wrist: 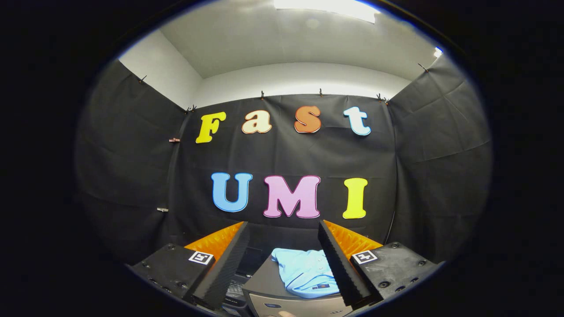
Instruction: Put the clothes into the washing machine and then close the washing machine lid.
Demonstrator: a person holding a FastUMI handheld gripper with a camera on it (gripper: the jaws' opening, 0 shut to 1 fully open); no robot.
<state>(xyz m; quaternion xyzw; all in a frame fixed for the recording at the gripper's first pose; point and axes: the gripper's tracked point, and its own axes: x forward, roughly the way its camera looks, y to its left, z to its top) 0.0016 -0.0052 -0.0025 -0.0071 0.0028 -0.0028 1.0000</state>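
The two-finger gripper (282,264) is held level, its ridged fingers (224,268) spread wide apart with nothing clamped between them. Each finger carries a square black-and-white marker tag (201,257) on its outer block.

Between the fingers, and just below and ahead of them, lies the light blue folded garment (304,273). It has a collar and small buttons down the front, and a small dark label near its lower hem. Its right part is hidden behind the right finger. The garment touches neither finger, as far as the view shows.

The garment rests on the dark grey flat top of the washing machine (264,281). The machine's pale front panel (299,308) shows at the lower limit of the view, between the fingers. A fingertip of a person (287,314) shows at the bottom of that panel.

Beyond the machine hangs the black cloth booth wall (286,154), clipped along its upper border. Above it are the white room wall (299,79) and a bright ceiling light (326,6).
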